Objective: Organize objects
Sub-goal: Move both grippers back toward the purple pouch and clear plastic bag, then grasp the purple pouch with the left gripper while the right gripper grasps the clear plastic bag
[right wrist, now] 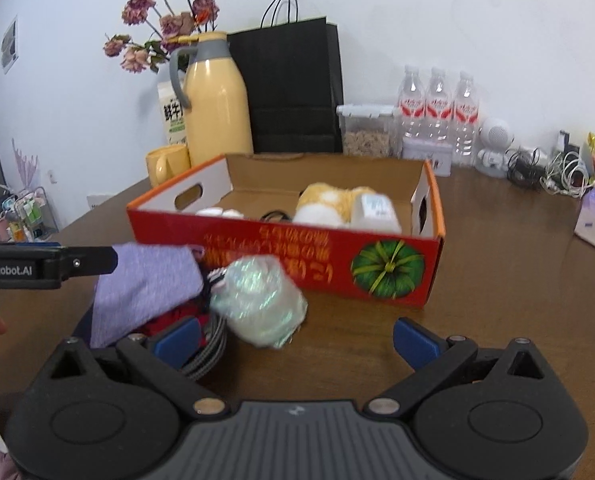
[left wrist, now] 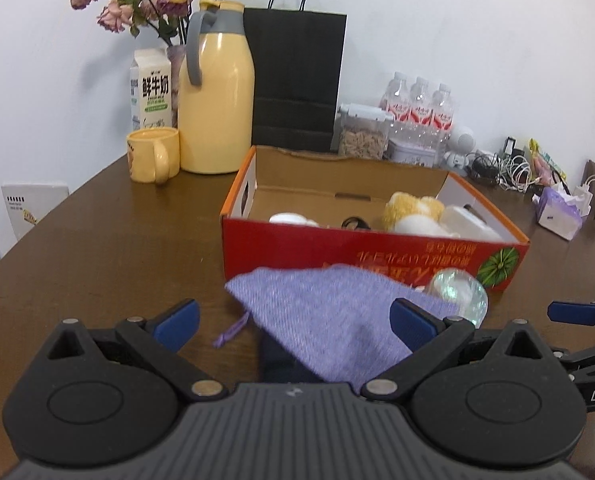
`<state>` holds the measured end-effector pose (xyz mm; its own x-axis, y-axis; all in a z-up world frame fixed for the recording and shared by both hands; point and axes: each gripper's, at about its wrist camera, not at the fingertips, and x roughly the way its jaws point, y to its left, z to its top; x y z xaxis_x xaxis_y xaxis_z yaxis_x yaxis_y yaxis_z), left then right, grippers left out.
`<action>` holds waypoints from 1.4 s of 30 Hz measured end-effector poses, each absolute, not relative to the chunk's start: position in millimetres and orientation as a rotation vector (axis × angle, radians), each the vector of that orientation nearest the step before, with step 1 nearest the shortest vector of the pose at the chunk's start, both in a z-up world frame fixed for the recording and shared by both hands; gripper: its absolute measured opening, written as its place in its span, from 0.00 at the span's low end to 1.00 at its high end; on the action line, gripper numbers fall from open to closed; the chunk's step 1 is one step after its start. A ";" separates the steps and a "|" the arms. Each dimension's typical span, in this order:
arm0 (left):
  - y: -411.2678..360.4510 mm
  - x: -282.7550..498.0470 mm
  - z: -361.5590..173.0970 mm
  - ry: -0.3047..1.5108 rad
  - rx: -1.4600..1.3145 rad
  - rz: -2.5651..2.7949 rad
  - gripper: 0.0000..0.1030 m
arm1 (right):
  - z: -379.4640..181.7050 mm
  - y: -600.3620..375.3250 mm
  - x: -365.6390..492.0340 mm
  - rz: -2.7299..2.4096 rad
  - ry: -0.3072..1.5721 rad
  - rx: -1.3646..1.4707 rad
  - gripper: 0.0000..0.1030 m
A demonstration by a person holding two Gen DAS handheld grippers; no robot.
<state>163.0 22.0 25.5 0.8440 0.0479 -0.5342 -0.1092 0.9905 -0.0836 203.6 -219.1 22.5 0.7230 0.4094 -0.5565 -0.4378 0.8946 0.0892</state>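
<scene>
Landmark = red cardboard box (left wrist: 373, 254), open top, on brown surface (left wrist: 109, 248). Inside box already: yellow-white plush (left wrist: 411, 210), pale block-shaped item (right wrist: 375, 210) just beside it, small white pieces (left wrist: 291, 219) toward the far-left end, a black loop thing between; looks like partly filled, so task judged mid-way. Outside, against box's near wall: pile of loose stuff waiting to go in, i.e. purple knit cloth (left wrist: 329, 320), iridescent wrapped ball (right wrist: 261, 300), something red and a striped cable (right wrist: 211, 346) under the cloth (hard to ID). Left gripper (left wrist: 295, 322): jaws apart, cloth lying between them, no pinch visible; seems lined up on cloth because it tops the pile and is the easiest grab. Right gripper (right wrist: 295, 338): jaws apart, nothing between, low over bare surface in front of box, ball just beside its left finger. Prob. next target = ball, or it is standing clear for left. Beyond box, along wall: yellow thermos (left wrist: 217, 92), mug (left wrist: 153, 154), black paper bag (left wrist: 297, 76), water bottles (right wrist: 437, 108); not involved, far enough not to hinder. Risk: cloth is floppy, may drag cable out with it.
</scene>
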 end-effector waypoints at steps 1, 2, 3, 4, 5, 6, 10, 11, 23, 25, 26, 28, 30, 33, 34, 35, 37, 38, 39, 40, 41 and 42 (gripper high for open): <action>22.4 162.1 24.2 0.566 -0.112 0.085 1.00 | 21.1 -217.9 203.2 0.472 0.604 -0.049 1.00; 23.5 161.0 23.1 0.571 -0.113 0.088 1.00 | 20.6 -216.7 203.3 0.472 0.603 -0.048 1.00; 24.3 159.9 22.7 0.573 -0.115 0.090 1.00 | 20.4 -215.7 204.0 0.471 0.600 -0.046 1.00; 25.7 158.6 22.0 0.574 -0.117 0.093 1.00 | 20.4 -214.7 205.8 0.470 0.597 -0.045 1.00; 27.4 157.7 21.8 0.575 -0.120 0.096 1.00 | 20.2 -213.4 207.7 0.467 0.595 -0.045 1.00; 28.8 157.3 21.9 0.574 -0.123 0.099 1.00 | 19.7 -212.1 210.1 0.464 0.596 -0.045 1.00; 33.6 156.1 22.3 0.572 -0.128 0.108 1.00 | 14.4 -208.7 224.2 0.434 0.610 -0.031 0.97; 34.7 156.2 21.9 0.574 -0.129 0.109 1.00 | 13.4 -207.8 227.6 0.435 0.613 -0.026 0.95; 37.0 157.6 21.6 0.579 -0.131 0.131 1.00 | 1.4 -195.0 264.5 0.572 0.668 0.021 0.61; 36.8 158.8 21.2 0.583 -0.128 0.132 1.00 | 0.8 -194.9 264.9 0.587 0.662 0.026 0.56; 36.4 159.4 20.7 0.586 -0.127 0.134 1.00 | 0.4 -194.9 264.2 0.597 0.656 0.028 0.51; 35.1 160.7 19.7 0.594 -0.127 0.135 1.00 | -0.3 -195.6 262.5 0.618 0.646 0.038 0.44; 32.1 162.4 18.8 0.603 -0.125 0.135 1.00 | 0.0 -195.0 259.3 0.611 0.629 0.027 0.42; 25.9 165.0 17.3 0.615 -0.121 0.135 1.00 | 1.4 -197.8 252.3 0.589 0.589 0.017 0.41; 23.8 166.4 17.0 0.620 -0.122 0.135 1.00 | 2.2 -200.4 250.1 0.579 0.572 0.019 0.41; 22.0 167.4 16.3 0.624 -0.123 0.136 1.00 | 3.6 -204.5 247.5 0.573 0.553 0.030 0.41; 19.1 170.9 14.8 0.634 -0.127 0.136 1.00 | 6.4 -213.3 242.5 0.560 0.516 0.053 0.41; 16.6 173.4 13.4 0.642 -0.127 0.137 1.00 | 7.2 -216.7 241.0 0.552 0.503 0.060 0.41; 14.2 175.4 12.0 0.648 -0.125 0.138 1.00 | 7.2 -220.1 239.8 0.543 0.495 0.066 0.41; 10.7 178.0 10.2 0.653 -0.120 0.136 1.00 | 6.6 -223.1 239.6 0.536 0.493 0.068 0.41; 7.6 180.1 8.3 0.656 -0.117 0.132 1.00 | 5.4 -225.0 240.0 0.528 0.497 0.069 0.41; 5.6 181.8 6.4 0.658 -0.116 0.128 1.00 | 4.0 -225.8 240.9 0.522 0.502 0.068 0.41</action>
<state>181.8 5.6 6.4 0.7841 0.0822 -0.6152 -0.1554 0.9856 -0.0664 240.9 -225.8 4.0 0.7490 0.4934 -0.4422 -0.4606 0.8675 0.1879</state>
